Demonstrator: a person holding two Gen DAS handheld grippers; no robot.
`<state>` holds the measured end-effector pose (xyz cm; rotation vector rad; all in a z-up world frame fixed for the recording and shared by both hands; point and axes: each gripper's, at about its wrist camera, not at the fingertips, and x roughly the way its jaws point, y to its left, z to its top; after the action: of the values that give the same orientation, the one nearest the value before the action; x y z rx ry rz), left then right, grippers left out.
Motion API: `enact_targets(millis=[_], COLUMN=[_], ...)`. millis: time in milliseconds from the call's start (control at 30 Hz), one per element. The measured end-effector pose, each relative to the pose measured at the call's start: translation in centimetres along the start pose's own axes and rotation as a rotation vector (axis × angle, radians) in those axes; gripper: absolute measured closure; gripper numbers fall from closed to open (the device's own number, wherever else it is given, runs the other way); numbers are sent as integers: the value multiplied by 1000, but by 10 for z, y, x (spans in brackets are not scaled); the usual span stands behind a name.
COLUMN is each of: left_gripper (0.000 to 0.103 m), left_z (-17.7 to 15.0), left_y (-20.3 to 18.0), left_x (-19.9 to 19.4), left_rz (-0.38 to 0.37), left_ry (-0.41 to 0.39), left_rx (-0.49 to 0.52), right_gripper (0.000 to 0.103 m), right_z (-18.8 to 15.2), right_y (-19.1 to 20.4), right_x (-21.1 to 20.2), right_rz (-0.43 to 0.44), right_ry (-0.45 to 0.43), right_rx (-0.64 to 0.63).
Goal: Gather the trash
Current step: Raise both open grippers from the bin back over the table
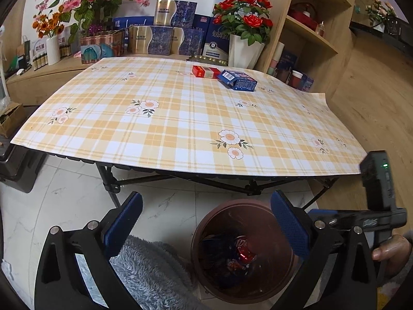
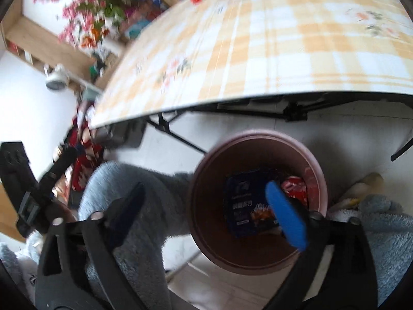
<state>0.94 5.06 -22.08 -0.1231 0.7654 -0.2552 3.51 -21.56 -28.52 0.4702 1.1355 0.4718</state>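
Note:
On the checked tablecloth (image 1: 180, 118), at its far right, a red box (image 1: 206, 71) and a blue box (image 1: 237, 79) lie side by side. A brown bin (image 1: 198, 232) stands on the tiled floor in front of the table, with red wrappers (image 1: 244, 254) inside. My left gripper (image 1: 206, 195) hangs open and empty above the floor beside the bin. My right gripper (image 2: 206, 186) is open over the bin (image 2: 258, 135). A dark blue box (image 2: 242, 204) lies loose inside with a red wrapper (image 2: 294, 188), and no pad touches them.
A person's grey fleece-clad leg (image 1: 144, 266) sits left of the bin. Black folding table legs (image 1: 111, 183) stand behind it. Flower pots (image 1: 245, 49) and stacked gift boxes (image 1: 165, 38) line the back. Wooden shelves (image 1: 309, 33) rise at the right. A hand (image 1: 387, 253) holds a black device.

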Motion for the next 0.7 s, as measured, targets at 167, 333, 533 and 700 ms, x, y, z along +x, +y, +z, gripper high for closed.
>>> enact_targets(millis=[167,333,533,700], left_gripper=[6,6,6,6], left_z=[0,3,13,25], left_y=[-6,-6,5,13], left_x=[-1,1,1,5], left_rz=[1,2,1,-22], left_ry=[-5,-3,6,10], left_rx=[25,21,-36,-94], right_gripper=[6,6,6,6], right_z=[-5,-3,17,37], right_y=[-5,4,3,5], right_x=[-22,-44,-59,-68], right_rz=[-45,-161,-201,-201], right_ry=[-93,-187,-261,-319], right_rx=[-32,-143,-180,-202])
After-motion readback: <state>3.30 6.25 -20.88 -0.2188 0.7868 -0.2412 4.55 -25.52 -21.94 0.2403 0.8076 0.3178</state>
